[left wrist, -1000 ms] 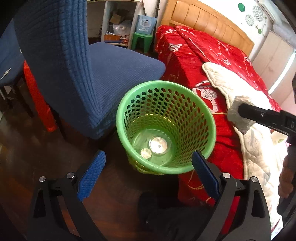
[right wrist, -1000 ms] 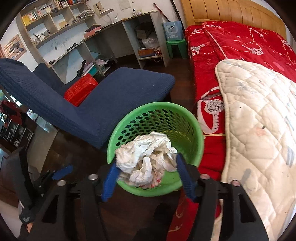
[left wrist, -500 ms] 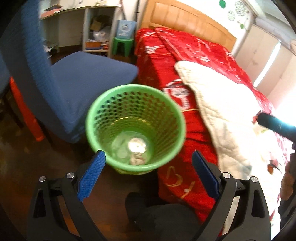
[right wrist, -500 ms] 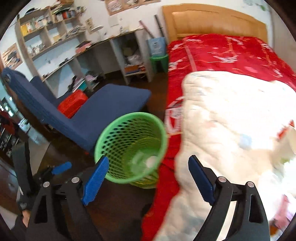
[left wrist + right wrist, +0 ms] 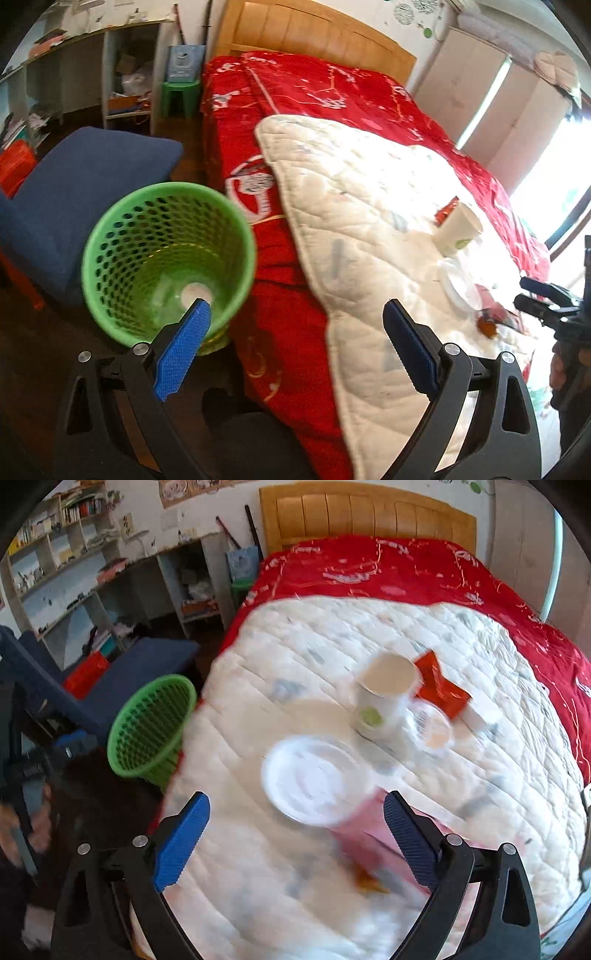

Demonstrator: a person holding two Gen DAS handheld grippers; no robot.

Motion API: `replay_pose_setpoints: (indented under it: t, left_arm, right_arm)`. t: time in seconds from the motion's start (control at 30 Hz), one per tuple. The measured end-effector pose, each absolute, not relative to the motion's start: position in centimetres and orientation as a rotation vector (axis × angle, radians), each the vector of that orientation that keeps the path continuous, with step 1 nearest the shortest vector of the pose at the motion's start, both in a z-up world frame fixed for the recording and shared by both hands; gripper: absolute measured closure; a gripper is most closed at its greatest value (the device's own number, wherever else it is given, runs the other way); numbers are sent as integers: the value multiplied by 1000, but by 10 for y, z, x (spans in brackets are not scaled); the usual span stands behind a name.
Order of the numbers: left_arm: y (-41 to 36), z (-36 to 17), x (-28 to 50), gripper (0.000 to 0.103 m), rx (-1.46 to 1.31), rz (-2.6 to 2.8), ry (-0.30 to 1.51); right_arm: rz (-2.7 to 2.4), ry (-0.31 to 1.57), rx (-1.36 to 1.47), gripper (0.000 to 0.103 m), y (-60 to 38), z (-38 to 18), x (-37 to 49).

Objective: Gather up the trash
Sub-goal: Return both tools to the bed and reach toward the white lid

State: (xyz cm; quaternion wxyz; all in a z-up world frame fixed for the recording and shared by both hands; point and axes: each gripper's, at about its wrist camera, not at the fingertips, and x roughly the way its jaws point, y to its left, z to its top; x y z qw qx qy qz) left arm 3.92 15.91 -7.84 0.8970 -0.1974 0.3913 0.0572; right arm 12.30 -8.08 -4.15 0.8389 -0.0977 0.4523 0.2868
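Trash lay near the middle of the white quilt (image 5: 258, 867) on the bed: a paper cup (image 5: 386, 692), a white plastic lid (image 5: 314, 779), a clear small cup (image 5: 430, 725), a red wrapper (image 5: 439, 686) and a pink box (image 5: 373, 834). I judged the lid the nearest pick; I would come in low and pinch its rim squarely. My right gripper (image 5: 295, 834) hung over it, fingers spread and empty. My left gripper (image 5: 295, 350) pointed at the quilt's edge, released too, beside the green basket (image 5: 110, 236) on the floor.
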Motion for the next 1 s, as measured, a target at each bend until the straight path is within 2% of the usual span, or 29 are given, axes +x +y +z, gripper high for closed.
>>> replay_pose_setpoints:
  t: [0.2,0.57,1.0]
  left_arm:
    - [128,-74,61,10,-391,55,837]
    - [68,-77,98,13,-361,-76,892]
    - [14,-95,143,25,-378,-194,979]
  right_arm:
    - [646,1035,-311,11,-112,-63,144]
    - [775,1133,-453,11,-112,-93,168]
    - [838,1151,-263,9,-135,-90,184]
